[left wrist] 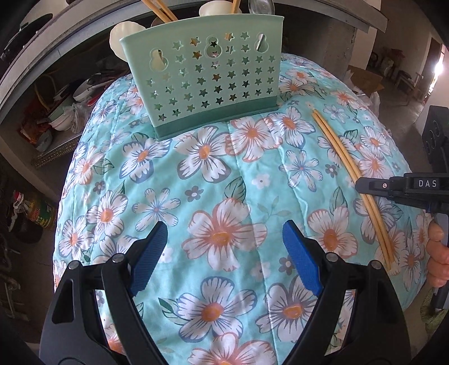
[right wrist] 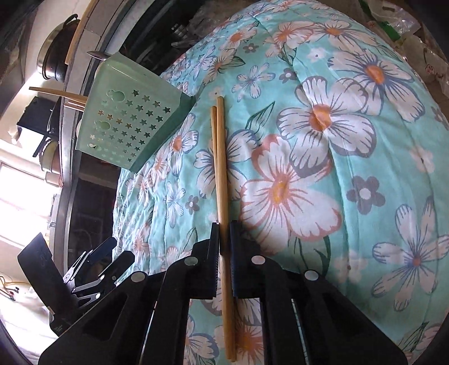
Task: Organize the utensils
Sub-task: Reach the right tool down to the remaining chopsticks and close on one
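Note:
A mint-green utensil holder [left wrist: 207,81] [right wrist: 132,120] with star-shaped holes stands at the far side of the flowered cloth [left wrist: 224,196]. Chopsticks [left wrist: 160,9], white spoons [left wrist: 123,36] and a metal spoon [left wrist: 261,7] stick out of its top. A pair of wooden chopsticks [right wrist: 220,168] [left wrist: 345,157] lies on the cloth to the right of the holder. My right gripper [right wrist: 223,227] [left wrist: 362,185] is shut on this pair near its near half. My left gripper [left wrist: 224,230] hovers open over the cloth in front of the holder, with nothing between its blue pads [left wrist: 151,252].
The cloth [right wrist: 350,168] covers a rounded, padded surface that falls away at its edges. A shelf with stacked bowls [left wrist: 64,112] sits low at the left. A metal pot [right wrist: 53,56] rests on the counter behind the holder. A person's hand [left wrist: 437,252] grips the right tool.

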`<action>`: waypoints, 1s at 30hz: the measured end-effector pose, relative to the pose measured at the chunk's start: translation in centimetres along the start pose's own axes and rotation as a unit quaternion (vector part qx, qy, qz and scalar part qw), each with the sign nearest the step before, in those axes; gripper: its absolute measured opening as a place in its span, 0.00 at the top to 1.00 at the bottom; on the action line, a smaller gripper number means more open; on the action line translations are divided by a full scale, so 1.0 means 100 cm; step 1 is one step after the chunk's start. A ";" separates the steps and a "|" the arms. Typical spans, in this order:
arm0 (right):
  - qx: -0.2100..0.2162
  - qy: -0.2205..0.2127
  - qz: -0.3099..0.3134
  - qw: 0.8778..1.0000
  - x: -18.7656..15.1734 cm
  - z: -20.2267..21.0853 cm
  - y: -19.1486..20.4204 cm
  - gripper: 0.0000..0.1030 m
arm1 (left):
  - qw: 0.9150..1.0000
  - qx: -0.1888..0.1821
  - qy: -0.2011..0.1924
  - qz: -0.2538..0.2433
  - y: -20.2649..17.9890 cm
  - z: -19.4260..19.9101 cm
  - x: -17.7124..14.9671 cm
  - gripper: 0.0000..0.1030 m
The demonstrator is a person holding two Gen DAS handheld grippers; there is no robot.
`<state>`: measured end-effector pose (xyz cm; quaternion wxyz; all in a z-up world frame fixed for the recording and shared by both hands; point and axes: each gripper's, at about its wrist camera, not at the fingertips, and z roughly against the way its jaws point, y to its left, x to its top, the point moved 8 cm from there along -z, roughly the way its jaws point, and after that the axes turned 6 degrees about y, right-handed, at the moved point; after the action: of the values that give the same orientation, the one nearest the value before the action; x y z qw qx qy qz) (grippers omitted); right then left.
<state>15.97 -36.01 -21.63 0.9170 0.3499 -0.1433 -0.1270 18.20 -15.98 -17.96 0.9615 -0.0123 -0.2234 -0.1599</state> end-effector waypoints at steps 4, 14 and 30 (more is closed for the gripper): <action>0.003 -0.003 -0.002 1.000 -0.002 0.003 -0.003 0.93 | 1.000 0.004 -0.002 -0.001 -0.001 0.001 -0.001 0.22; 0.012 -0.001 -0.013 1.000 -0.006 0.011 -0.009 0.93 | 1.000 0.008 -0.002 -0.006 -0.002 0.002 -0.002 0.22; 0.088 0.044 -0.035 0.995 -0.026 0.001 0.001 0.93 | 1.000 -0.006 0.010 -0.006 -0.009 -0.007 -0.004 0.22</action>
<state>13.54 -35.15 -21.91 0.8830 0.4393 -0.1012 -0.1305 17.88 -16.81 -18.77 0.9626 -0.0149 -0.2127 -0.1674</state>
